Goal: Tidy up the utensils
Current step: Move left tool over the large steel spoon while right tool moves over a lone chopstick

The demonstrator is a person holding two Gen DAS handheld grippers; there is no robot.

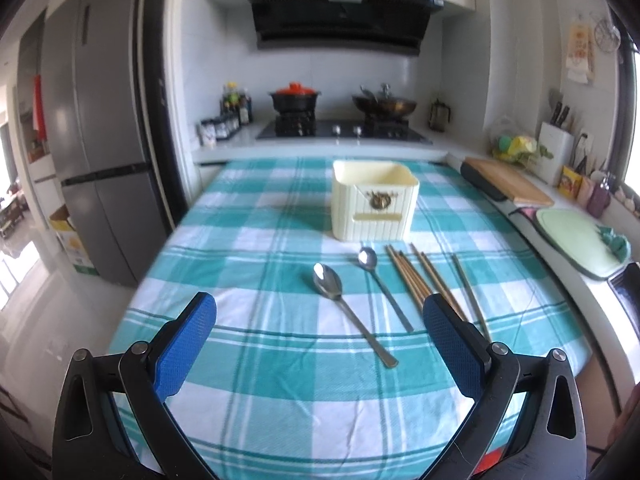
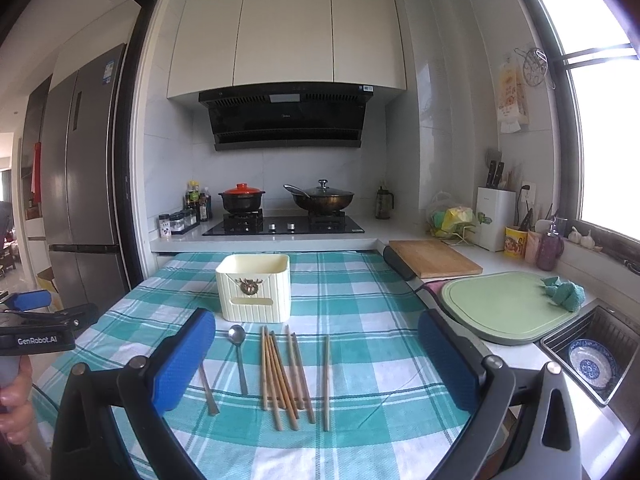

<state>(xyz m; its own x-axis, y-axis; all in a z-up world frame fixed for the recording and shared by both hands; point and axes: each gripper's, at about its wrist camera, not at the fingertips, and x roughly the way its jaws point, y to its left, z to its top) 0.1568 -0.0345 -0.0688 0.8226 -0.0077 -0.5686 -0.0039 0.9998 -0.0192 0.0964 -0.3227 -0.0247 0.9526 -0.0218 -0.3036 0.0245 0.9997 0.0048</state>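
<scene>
Kitchen ahead of me: white wall cabinets (image 2: 286, 36) at 12 o'clock over a black range hood (image 2: 286, 118), gas hob (image 2: 284, 225) below. Steel fridge (image 2: 80, 184) at 9 o'clock. Bright window (image 2: 600, 120) at 2 o'clock, daylight. Teal-checked tabletop (image 2: 360, 300). White tiled walls (image 2: 440, 120).

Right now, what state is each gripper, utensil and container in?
Left gripper: open, holding nothing.
Right gripper: open, holding nothing.
Cream holder: upright on the tablecloth, nothing visible inside.
Large spoon: flat on the cloth, bowl up.
Small spoon: flat on the cloth.
Chopsticks: lying loose, one apart on the right.
Wok: lidded, on the stove.
</scene>
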